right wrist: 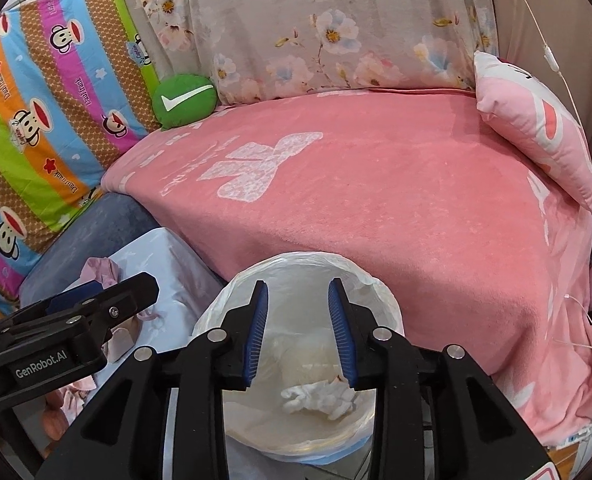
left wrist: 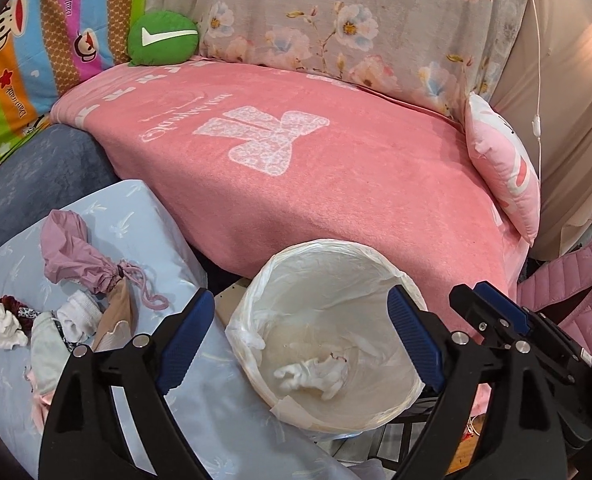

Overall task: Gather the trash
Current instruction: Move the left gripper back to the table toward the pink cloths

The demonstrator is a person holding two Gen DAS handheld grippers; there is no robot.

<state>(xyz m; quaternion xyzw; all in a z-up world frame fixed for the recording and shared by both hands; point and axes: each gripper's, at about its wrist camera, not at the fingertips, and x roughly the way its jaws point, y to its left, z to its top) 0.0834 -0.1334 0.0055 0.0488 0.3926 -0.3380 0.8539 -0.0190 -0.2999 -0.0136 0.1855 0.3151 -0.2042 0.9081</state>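
Observation:
A bin lined with a white plastic bag stands in front of the pink bed; it also shows in the right wrist view. A crumpled white tissue lies at its bottom, also seen in the right wrist view. My left gripper is open wide and empty above the bin. My right gripper is open and empty over the bin mouth; it shows at the right of the left wrist view. The left gripper appears at the left of the right wrist view.
A pink blanket covers the bed, with a green round cushion and a pink pillow. A light blue surface at left holds a mauve pouch, white socks and other small clothes.

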